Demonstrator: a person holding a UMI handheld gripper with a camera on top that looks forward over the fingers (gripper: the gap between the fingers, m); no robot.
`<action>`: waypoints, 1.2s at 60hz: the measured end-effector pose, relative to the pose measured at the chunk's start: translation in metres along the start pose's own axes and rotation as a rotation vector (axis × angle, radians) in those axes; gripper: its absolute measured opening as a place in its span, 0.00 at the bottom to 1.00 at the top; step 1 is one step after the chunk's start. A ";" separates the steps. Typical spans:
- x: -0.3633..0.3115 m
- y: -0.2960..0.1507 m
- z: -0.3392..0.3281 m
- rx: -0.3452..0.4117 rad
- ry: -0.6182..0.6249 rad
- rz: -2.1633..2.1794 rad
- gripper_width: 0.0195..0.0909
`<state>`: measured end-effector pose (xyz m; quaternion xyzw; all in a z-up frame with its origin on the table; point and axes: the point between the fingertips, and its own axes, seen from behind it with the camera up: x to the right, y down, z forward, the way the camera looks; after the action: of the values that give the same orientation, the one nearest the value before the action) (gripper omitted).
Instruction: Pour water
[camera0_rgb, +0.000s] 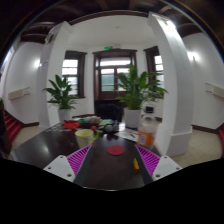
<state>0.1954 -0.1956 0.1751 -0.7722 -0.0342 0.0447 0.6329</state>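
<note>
The tool (108, 160) hangs wide open, empty, above the dark tabletop (45, 145). At two o'clock stands a clear orange-tinted plastic bottle (148, 128); probably light, slippery, best gripped mid-body.

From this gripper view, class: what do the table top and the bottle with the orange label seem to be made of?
Table top: dark and glossy, mirroring the windows' light, so probably polished wood or laminate; which one is unclear.
Bottle: pale see-through upper part and an orange label, so likely clear plastic, possibly glass.
The tool is open, both things lying beyond its fingers.
</note>
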 end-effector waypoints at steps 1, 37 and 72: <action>0.012 0.007 -0.008 0.005 0.018 0.001 0.90; 0.154 0.014 0.102 0.078 0.190 0.025 0.65; 0.138 0.017 0.119 0.028 0.207 -0.179 0.18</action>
<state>0.3195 -0.0677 0.1321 -0.7578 -0.0369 -0.0911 0.6450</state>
